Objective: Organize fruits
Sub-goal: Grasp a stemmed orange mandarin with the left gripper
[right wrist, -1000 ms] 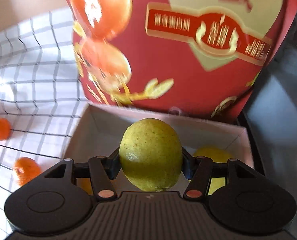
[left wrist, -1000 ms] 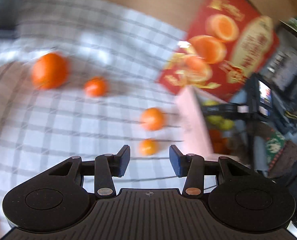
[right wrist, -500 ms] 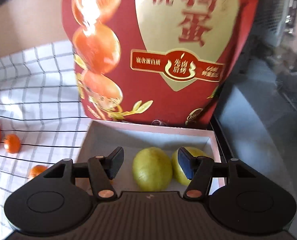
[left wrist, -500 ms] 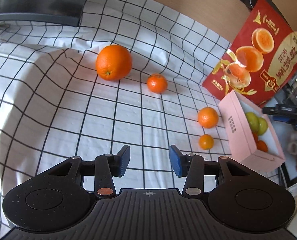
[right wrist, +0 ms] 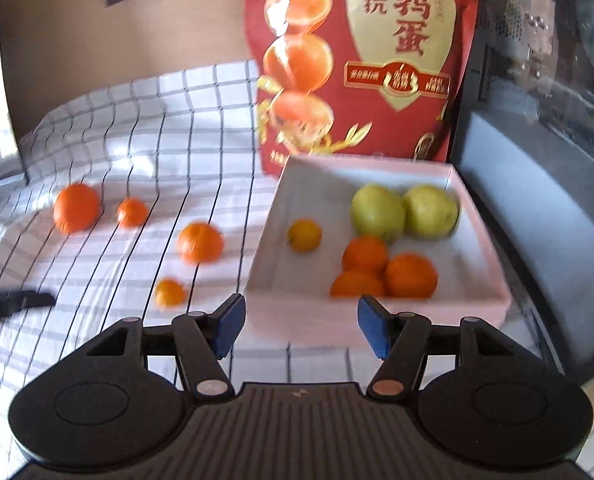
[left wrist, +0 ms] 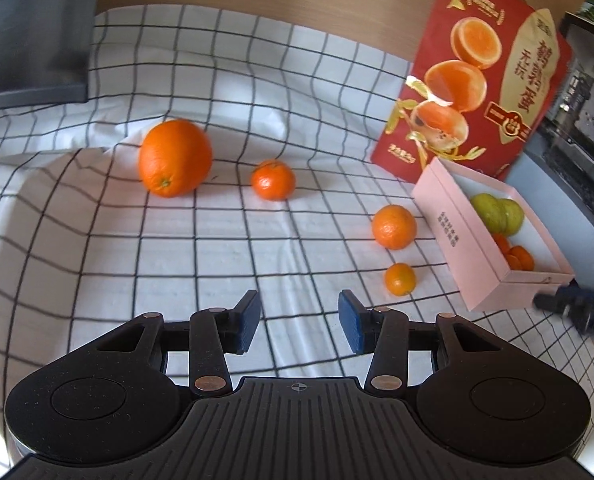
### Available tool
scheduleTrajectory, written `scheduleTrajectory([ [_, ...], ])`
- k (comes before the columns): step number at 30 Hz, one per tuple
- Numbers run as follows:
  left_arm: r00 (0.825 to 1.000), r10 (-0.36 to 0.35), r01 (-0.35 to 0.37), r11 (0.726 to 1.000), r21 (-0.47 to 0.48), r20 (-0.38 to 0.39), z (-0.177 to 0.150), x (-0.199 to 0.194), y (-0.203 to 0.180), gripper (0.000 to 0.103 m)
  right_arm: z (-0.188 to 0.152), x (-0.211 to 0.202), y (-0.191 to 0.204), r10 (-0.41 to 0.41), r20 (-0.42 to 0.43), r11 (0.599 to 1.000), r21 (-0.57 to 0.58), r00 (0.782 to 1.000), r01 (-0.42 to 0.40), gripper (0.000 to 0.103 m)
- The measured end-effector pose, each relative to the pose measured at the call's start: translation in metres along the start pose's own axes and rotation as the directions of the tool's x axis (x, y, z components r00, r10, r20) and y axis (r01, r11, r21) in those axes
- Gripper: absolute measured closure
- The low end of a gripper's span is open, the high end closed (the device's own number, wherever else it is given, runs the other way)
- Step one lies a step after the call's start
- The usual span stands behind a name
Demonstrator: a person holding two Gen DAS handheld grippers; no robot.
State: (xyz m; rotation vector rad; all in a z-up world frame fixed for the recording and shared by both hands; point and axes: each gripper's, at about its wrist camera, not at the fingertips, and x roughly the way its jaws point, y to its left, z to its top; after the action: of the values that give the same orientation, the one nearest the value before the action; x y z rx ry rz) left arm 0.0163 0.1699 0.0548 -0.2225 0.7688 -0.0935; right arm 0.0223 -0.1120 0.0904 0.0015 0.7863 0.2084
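On the checked cloth lie a large orange (left wrist: 175,158), two mandarins (left wrist: 273,180) (left wrist: 394,227) and a small kumquat-sized fruit (left wrist: 400,279). The pink box (right wrist: 457,308) holds two green fruits (right wrist: 377,212) (right wrist: 431,212), three mandarins (right wrist: 411,276) and a small yellow-orange fruit (right wrist: 305,235). My left gripper (left wrist: 299,326) hovers open over bare cloth, nearer than all the loose fruit, with the kumquat closest at its right. My right gripper (right wrist: 297,328) stands open and empty just in front of the box's near wall.
A tall red printed bag (left wrist: 477,80) stands behind the pink box (left wrist: 493,276). A dark monitor edge (left wrist: 29,40) sits at the far left. Dark appliances line the right side (right wrist: 537,200). A wooden wall backs the cloth.
My right gripper let go of the green fruit, which now lies in the box beside the other, and drew back from the box. The left view steadied and closed in on the cloth.
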Motion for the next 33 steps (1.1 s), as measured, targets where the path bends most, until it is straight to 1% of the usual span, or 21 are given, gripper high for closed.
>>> scheduleTrajectory([
  [4, 1.000, -0.002, 0.001, 0.999, 0.036, 0.031, 0.017, 0.009, -0.004, 0.055, -0.020, -0.001, 0.018, -0.011, -0.026, 1.000, -0.026, 1.000, 0.011, 0.040],
  [6, 0.998, 0.007, -0.011, 0.997, 0.075, 0.056, 0.034, 0.020, -0.007, 0.055, -0.027, -0.002, 0.024, 0.007, -0.042, 0.999, -0.033, 0.999, -0.008, 0.040],
  [8, 0.998, 0.035, -0.041, 0.993, 0.106, 0.059, 0.052, 0.037, -0.009, 0.055, -0.032, -0.004, 0.033, 0.021, -0.052, 0.998, -0.059, 0.998, -0.024, 0.040],
  [10, 0.995, 0.079, -0.086, 0.989, 0.118, 0.063, 0.068, 0.055, -0.010, 0.055, -0.035, -0.005, 0.042, 0.020, -0.057, 0.996, -0.091, 0.998, -0.025, 0.040],
  [12, 0.993, 0.103, -0.110, 0.986, 0.122, 0.063, 0.081, 0.071, -0.009, 0.055, -0.038, -0.007, 0.048, 0.021, -0.062, 0.993, -0.113, 0.998, -0.028, 0.040],
  [15, 0.990, 0.136, -0.141, 0.979, 0.149, 0.042, 0.092, 0.094, -0.010, 0.055, -0.043, -0.008, 0.052, 0.013, -0.070, 0.990, -0.137, 0.997, -0.022, 0.040],
  [17, 0.987, 0.159, -0.160, 0.971, 0.177, 0.021, 0.095, 0.107, -0.011, 0.055, -0.048, -0.009, 0.051, 0.004, -0.078, 0.989, -0.144, 0.997, -0.015, 0.040],
  [21, 0.984, 0.179, -0.170, 0.957, 0.236, -0.017, 0.094, 0.129, -0.014, 0.055, -0.054, -0.009, 0.043, -0.018, -0.103, 0.991, -0.134, 0.994, 0.004, 0.040],
  [23, 0.980, 0.195, -0.183, 0.949, 0.257, -0.022, 0.092, 0.137, -0.013, 0.050, -0.056, -0.007, 0.038, -0.027, -0.119, 0.993, -0.121, 0.992, 0.013, 0.040],
  [26, 0.986, 0.163, -0.150, 0.953, 0.262, -0.031, 0.091, 0.145, -0.011, 0.049, -0.059, -0.005, 0.033, -0.040, -0.128, 0.994, -0.108, 0.991, 0.026, 0.040],
  [28, 0.984, 0.172, -0.154, 0.952, 0.263, -0.046, 0.091, 0.148, -0.012, 0.052, -0.061, -0.004, 0.031, -0.043, -0.133, 0.994, -0.104, 0.990, 0.029, 0.039],
  [30, 0.982, 0.179, -0.157, 0.952, 0.262, -0.062, 0.090, 0.153, -0.012, 0.051, -0.063, -0.004, 0.030, -0.045, -0.140, 0.995, -0.096, 0.989, 0.032, 0.039],
  [33, 0.982, 0.181, -0.158, 0.950, 0.268, -0.062, 0.089, 0.151, -0.010, 0.052, -0.065, -0.002, 0.030, -0.044, -0.146, 0.995, -0.094, 0.988, 0.030, 0.039],
])
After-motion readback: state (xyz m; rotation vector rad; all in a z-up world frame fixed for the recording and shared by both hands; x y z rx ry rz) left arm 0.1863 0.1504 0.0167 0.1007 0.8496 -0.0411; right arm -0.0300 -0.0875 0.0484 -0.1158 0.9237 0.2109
